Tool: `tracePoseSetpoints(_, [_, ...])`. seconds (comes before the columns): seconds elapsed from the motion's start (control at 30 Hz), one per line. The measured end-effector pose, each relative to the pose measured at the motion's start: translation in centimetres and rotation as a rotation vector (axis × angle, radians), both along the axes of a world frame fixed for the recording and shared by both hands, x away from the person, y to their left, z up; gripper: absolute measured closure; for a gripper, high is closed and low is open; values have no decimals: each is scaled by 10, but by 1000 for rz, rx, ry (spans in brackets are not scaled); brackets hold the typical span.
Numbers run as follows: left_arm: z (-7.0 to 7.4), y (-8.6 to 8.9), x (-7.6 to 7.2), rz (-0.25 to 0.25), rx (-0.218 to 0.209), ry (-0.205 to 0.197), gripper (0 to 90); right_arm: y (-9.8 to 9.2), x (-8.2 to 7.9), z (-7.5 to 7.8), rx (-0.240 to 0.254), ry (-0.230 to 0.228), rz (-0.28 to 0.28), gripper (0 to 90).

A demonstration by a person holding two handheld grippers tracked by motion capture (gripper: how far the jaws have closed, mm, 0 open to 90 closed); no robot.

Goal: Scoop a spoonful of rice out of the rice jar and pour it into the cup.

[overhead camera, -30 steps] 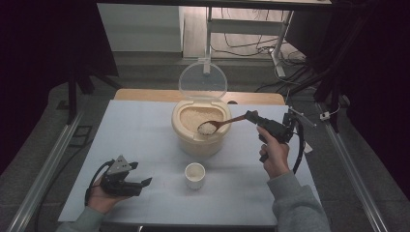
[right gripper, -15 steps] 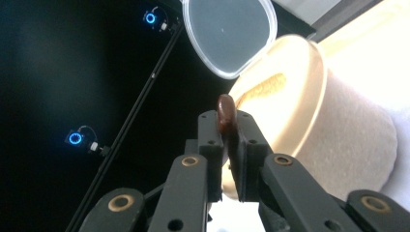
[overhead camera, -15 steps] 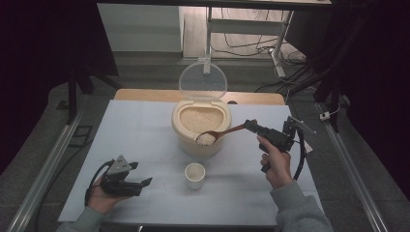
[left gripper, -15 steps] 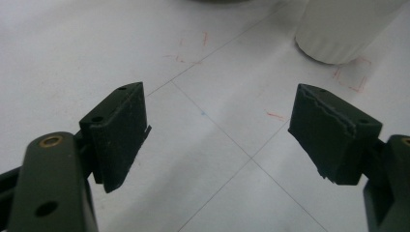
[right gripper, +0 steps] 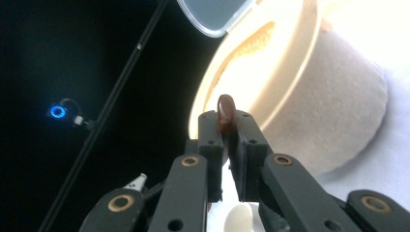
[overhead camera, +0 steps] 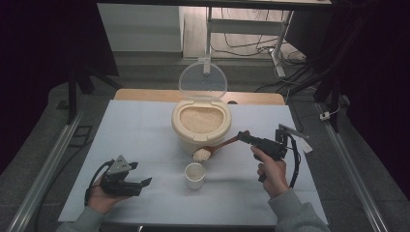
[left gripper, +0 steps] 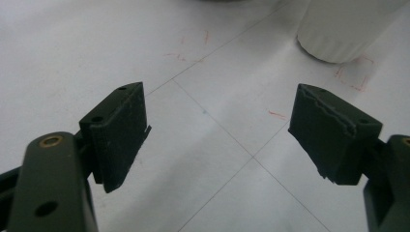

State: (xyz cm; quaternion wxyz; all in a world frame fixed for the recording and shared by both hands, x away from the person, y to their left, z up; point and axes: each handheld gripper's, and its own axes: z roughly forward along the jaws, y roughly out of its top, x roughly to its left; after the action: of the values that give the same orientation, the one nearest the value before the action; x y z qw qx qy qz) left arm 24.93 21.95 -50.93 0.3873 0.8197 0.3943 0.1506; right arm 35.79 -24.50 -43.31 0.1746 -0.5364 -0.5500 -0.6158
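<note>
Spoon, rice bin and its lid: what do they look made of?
Spoon: looks like dark brown wood with a smooth, slightly glossy finish; the handle end shines between the right gripper jaws.
Rice bin: probably cream plastic, matte, with a thick moulded rim.
Lid: clear plastic, most likely; the background shows through it.

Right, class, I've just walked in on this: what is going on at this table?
A person is moving rice with two hand-held grippers. The right gripper is shut on the handle of a wooden spoon whose heaped bowl of rice hangs just above and behind a small white cup, in front of the open rice container. The container's clear lid stands up behind it. The left gripper rests open on the white table, holding nothing.
</note>
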Motion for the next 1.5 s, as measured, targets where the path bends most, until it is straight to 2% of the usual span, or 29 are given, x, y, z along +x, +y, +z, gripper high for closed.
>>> tracePoseSetpoints(0.13, [0, 0, 0, 0, 1, 1, 208, 3, -1, -5, -35, 0, 12, 832])
tracePoseSetpoints(0.43, [-1, 0, 0, -2, 6, 2, 208, 14, -2, -7, -124, -39, 20, 832])
tracePoseSetpoints(0.77, [-1, 0, 0, 0, 4, 3, 208, 26, -9, 0, -223, -134, 30, 831])
tracePoseSetpoints(0.93, [-2, 0, 0, 0, 6, 4, 208, 30, -12, 5, -256, -174, 39, 831])
tracePoseSetpoints(1.03, [-2, 0, 0, 0, 8, 3, 209, 32, -15, 7, -281, -216, 47, 831])
tracePoseSetpoints(1.3, [-2, 0, 0, 2, 7, 4, 209, 34, -26, 16, -319, -352, 74, 831])
tracePoseSetpoints(1.4, [-2, 0, 0, 2, 9, 3, 208, 34, -28, 18, -325, -375, 87, 831])
tracePoseSetpoints(1.5, [-2, 1, 0, 4, 6, 3, 209, 33, -28, 17, -321, -377, 87, 831])
